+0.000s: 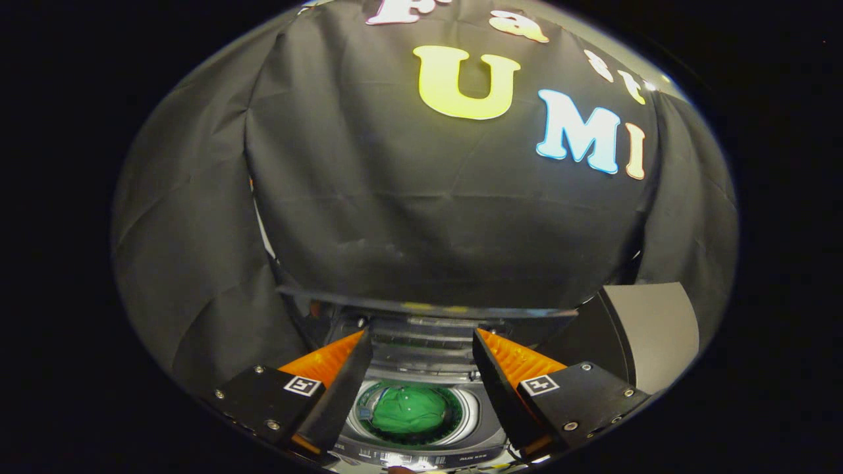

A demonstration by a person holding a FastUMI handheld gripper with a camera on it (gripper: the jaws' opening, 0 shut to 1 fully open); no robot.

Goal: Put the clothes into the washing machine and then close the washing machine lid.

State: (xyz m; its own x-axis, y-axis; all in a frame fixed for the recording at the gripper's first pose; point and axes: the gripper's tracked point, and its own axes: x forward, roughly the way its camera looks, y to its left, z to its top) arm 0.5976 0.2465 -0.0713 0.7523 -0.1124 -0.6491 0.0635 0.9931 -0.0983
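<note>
My gripper (421,368) hangs above the washer (421,454) with its fingers (342,388) spread wide and nothing between them; the inner faces are ribbed, and each finger carries a flat plate with small screws and a square printed marker.

Nearest me, under the fingertips, runs the washer's control strip (421,459), a dark glossy band with tiny pale markings too small to read. Just beyond it, in the gap between my fingers, the round drum (464,411) opens upward: a pale, shiny ring with a darker ridged band inside. The cloth (408,409) lies in the drum, a bright green bundle, soft and crumpled into a rounded heap with shallow folds, a bluish scrap at its left edge.

Farther on, the back of the washer's top steps up in grey, smooth plastic ledges. The lid (428,306) stands raised there, its thin curved edge crossing beyond my fingertips, clear or glossy enough to catch faint reflections.

Far right, a flat grey panel (652,329) with a matte face stands at an angle beside the lid. Behind everything hangs the booth's wall (395,197), black cloth, creased and slack.
</note>
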